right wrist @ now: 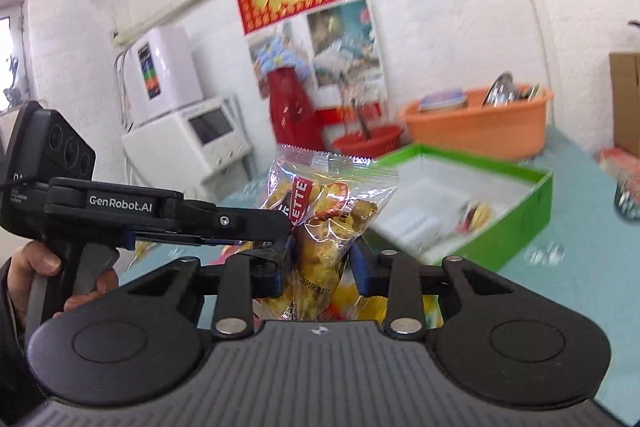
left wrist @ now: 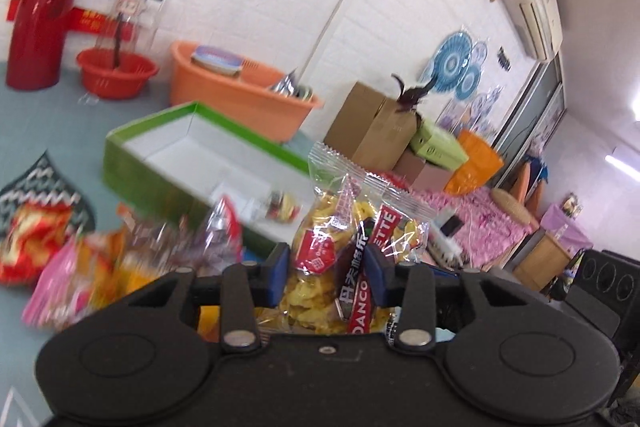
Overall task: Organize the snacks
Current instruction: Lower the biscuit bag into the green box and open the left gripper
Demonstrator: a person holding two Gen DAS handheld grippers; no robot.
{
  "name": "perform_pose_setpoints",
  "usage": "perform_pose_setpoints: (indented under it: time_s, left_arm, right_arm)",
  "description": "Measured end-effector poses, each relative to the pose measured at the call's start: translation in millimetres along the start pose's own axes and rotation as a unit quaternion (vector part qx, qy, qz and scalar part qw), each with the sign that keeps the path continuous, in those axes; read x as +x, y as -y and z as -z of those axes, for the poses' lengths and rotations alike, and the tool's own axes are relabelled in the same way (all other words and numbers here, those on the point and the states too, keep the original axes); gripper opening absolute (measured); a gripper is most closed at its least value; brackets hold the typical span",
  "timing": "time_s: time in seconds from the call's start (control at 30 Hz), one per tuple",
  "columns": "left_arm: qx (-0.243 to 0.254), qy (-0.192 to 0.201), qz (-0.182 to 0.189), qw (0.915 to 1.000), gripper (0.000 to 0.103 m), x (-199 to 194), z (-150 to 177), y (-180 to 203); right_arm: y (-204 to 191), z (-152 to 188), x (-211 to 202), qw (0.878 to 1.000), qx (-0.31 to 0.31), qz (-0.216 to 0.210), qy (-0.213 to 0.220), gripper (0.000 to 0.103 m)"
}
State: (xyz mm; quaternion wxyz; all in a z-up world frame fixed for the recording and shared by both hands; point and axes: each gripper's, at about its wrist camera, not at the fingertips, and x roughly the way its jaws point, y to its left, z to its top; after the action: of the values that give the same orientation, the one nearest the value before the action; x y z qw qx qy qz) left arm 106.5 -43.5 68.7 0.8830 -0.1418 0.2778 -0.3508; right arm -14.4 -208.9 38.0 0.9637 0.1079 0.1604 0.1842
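Observation:
A clear bag of yellow ring snacks (left wrist: pixel 336 251) with a red label is held up in the air. My left gripper (left wrist: pixel 326 273) is shut on its lower part. In the right wrist view the same bag (right wrist: pixel 324 219) stands between my right gripper's fingers; my right gripper (right wrist: pixel 320 271) is shut on it too, with the left gripper's body (right wrist: pixel 168 215) reaching in from the left. A green box with a white inside (left wrist: pixel 208 151) lies open behind, holding one small snack (left wrist: pixel 284 207). It also shows in the right wrist view (right wrist: pixel 472 195).
Several loose snack bags (left wrist: pixel 80 259) lie on the blue-grey table at the left. An orange tub (left wrist: pixel 240 91), a red basket (left wrist: pixel 116 71), a red jug (left wrist: pixel 40 11) and cardboard boxes (left wrist: pixel 372 123) stand at the back. A patterned mat (left wrist: pixel 44 183) lies left.

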Motion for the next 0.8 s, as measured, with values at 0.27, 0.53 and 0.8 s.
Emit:
perform_pose_setpoints:
  time_s: [0.27,0.53,0.8]
  left_arm:
    - [-0.014,0.011,0.024,0.9995,0.049,65,-45,-7]
    - [-0.034,-0.019,0.018,0.9991,0.049,119,-50,-29]
    - [-0.039,-0.038,-0.027,0.9981,0.083,143,-46,-48]
  right_arm:
    - [54,-39,28,0.999,-0.003,0.034,0.041,0.055]
    - [104,-31,62,0.998,0.027,0.042,0.026,0.055]
    - [121,-13,90,0.998,0.035,0.049,-0.002,0.072]
